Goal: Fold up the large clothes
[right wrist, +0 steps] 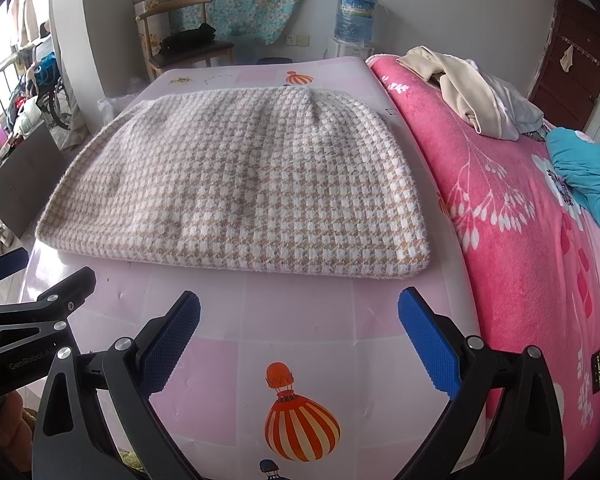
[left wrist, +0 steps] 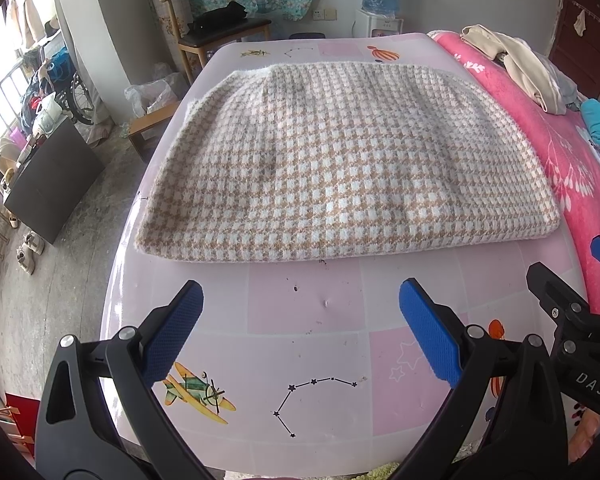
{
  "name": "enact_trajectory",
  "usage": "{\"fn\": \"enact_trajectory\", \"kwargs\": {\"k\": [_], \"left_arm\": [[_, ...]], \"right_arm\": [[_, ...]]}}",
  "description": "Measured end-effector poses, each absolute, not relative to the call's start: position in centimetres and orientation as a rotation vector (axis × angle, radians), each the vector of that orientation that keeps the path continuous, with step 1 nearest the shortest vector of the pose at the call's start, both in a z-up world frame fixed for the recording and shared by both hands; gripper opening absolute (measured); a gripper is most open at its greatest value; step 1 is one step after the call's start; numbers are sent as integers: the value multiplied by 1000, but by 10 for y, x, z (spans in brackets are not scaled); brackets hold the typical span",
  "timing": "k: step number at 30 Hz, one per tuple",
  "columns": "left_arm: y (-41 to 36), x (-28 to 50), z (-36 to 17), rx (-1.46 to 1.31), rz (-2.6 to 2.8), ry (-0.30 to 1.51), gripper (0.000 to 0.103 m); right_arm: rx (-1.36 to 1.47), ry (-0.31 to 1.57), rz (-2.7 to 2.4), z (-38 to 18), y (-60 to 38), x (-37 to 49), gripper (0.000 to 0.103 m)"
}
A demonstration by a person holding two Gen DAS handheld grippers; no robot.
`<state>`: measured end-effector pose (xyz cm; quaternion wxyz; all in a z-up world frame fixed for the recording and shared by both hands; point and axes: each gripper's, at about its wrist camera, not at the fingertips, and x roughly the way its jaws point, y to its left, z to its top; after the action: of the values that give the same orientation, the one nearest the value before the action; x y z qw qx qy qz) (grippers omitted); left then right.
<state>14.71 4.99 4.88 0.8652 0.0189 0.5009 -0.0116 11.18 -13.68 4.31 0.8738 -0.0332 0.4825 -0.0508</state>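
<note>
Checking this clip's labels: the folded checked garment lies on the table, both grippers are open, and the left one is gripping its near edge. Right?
Not quite. The left gripper grips nothing: in the left wrist view its open fingers sit short of the garment, with bare table between. The rest holds: the garment lies folded on the table, and the right gripper is open too.

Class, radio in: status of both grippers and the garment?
Left hand-held gripper open, empty. Right hand-held gripper open, empty. Checked garment folded flat on mat. Nothing obstructing.
</note>
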Motion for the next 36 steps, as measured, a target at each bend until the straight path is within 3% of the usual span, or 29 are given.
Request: {"fn": "enact_trajectory", "kwargs": {"k": [36], "left_arm": [[50,146,50,38,-24,1048,95]], "right_arm": [[-73,1006,-109,44,-135,110,97]]}}
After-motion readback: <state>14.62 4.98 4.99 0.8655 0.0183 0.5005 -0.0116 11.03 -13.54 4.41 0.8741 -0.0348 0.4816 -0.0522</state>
